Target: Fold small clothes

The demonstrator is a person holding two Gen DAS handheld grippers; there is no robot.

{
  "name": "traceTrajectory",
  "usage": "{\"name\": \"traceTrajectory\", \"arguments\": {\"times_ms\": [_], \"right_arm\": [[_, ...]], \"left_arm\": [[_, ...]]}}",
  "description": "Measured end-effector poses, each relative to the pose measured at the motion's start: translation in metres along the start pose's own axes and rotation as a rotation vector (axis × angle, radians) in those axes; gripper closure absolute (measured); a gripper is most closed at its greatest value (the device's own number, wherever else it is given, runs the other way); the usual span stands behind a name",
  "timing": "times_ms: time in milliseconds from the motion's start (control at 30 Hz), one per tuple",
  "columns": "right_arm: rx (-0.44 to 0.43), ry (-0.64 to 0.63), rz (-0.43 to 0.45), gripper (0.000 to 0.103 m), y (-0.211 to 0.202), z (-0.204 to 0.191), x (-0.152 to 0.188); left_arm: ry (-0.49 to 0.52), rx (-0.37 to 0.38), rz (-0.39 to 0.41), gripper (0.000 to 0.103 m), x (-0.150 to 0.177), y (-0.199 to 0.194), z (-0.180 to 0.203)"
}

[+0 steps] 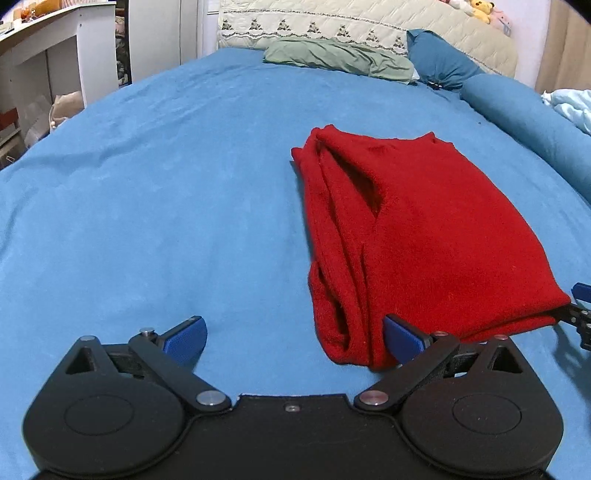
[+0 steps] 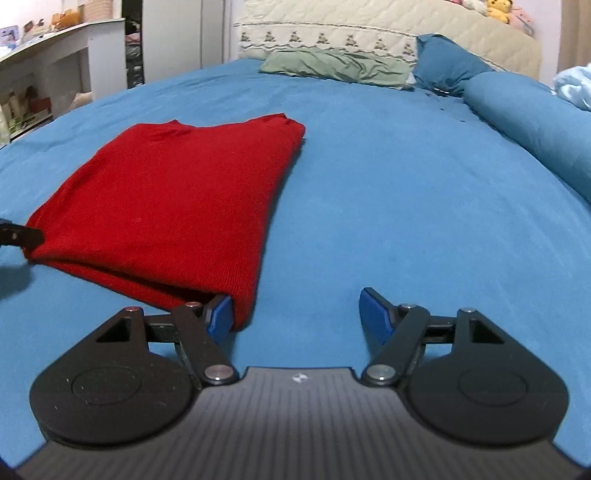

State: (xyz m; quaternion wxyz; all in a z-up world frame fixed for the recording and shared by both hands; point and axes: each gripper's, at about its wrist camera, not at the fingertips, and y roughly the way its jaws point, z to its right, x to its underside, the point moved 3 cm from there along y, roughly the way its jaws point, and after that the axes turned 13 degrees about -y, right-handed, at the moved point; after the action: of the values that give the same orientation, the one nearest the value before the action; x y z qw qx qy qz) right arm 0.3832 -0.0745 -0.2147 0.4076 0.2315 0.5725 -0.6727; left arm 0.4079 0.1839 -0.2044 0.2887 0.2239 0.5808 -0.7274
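A red knit garment (image 1: 413, 229) lies folded on the blue bed sheet (image 1: 166, 206); it also shows in the right wrist view (image 2: 170, 206). My left gripper (image 1: 295, 339) is open at the garment's near left corner, its right pad (image 1: 402, 338) touching the folded edge. My right gripper (image 2: 299, 314) is open at the near right corner, its left pad (image 2: 219, 317) against the fabric. The right gripper's tip (image 1: 580, 310) shows at the left wrist view's right edge.
A green pillow (image 1: 340, 59), a blue pillow (image 1: 439, 59) and a blue bolster (image 1: 535, 122) lie at the bed's far end and right side. A quilted headboard (image 1: 369, 22) stands behind. A white desk (image 1: 48, 48) stands left of the bed.
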Motion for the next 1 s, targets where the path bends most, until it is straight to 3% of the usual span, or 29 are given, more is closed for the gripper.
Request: {"name": "traceTrajectory", "arguments": {"times_ms": [167,233,300,367,500,600,767,867,1000], "right_arm": [[-0.082,-0.073,0.021,0.015,-0.029,0.013,-0.012],[-0.127,-0.067,0.053,0.005,-0.045,0.026,-0.027],[-0.199,-0.019,0.056,0.0,-0.051,0.042,-0.049],[-0.27,0.065,0.039,0.0,-0.046,0.056,-0.073],[-0.336,0.216,-0.01,0.0,-0.005,0.072,-0.106],[-0.356,0.265,-0.082,0.0,0.035,0.068,-0.112],[-0.387,0.303,-0.149,0.0,0.085,0.048,-0.099],[-0.419,0.354,-0.129,0.012,0.097,0.041,-0.092],[-0.427,0.312,-0.09,0.049,0.096,0.027,-0.098]], "left_arm": [[0.031,0.027,0.079,0.002,-0.019,-0.038,0.014],[0.046,0.052,0.113,0.0,-0.036,-0.048,0.021],[0.038,0.104,0.098,0.0,-0.055,-0.045,0.026],[0.005,0.151,0.035,0.0,-0.076,-0.028,0.031],[-0.051,0.203,-0.089,0.0,-0.097,0.017,0.034],[-0.039,0.132,-0.105,0.001,-0.098,0.044,0.035],[-0.035,0.194,-0.135,0.005,-0.087,0.059,0.035],[-0.041,0.208,-0.176,0.019,-0.081,0.068,0.038],[-0.074,0.231,-0.155,0.057,-0.086,0.065,0.047]]}}
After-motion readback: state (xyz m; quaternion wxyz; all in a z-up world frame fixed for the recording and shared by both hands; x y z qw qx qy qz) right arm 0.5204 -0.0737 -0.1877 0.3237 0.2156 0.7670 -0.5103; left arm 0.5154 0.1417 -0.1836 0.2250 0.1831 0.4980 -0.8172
